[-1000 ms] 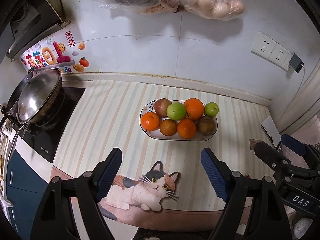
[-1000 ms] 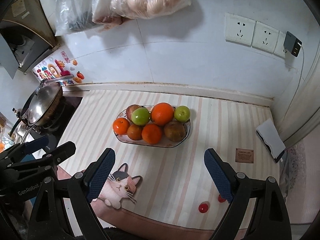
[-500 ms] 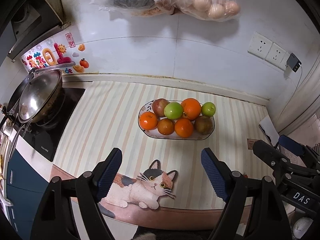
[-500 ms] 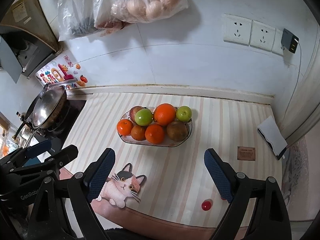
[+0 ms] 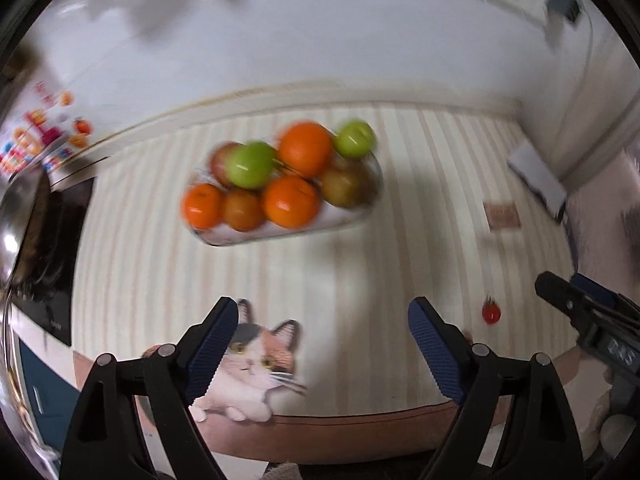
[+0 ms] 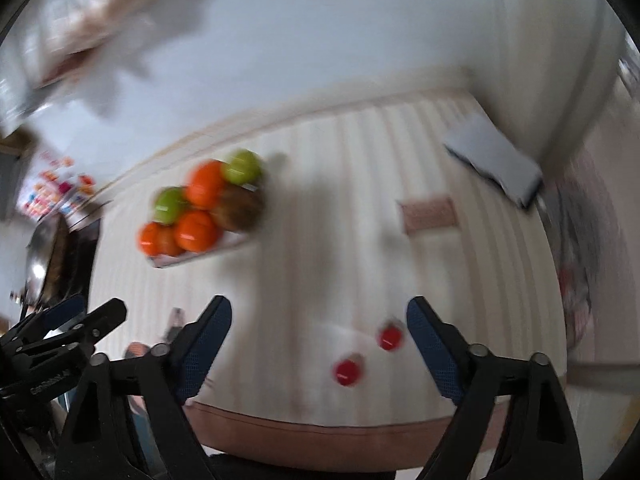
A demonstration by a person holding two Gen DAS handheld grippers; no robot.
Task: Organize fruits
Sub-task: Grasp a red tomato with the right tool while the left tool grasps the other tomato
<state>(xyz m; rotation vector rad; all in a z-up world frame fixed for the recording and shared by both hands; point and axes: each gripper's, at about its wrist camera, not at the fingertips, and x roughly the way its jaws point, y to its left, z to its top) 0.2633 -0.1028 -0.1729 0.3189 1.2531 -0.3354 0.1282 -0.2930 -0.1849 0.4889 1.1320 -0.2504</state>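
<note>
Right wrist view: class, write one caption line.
Open right gripper hovers near two cherry tomatoes, fruit bowl behind.

A fruit bowl (image 5: 280, 236) piled with oranges, green apples and brownish fruit is seen well ahead of the jaws, a bit left. Two small red cherry tomatoes (image 6: 347, 372) (image 6: 390, 337) are left loose on the striped mat, between the right-hand jaws.
</note>
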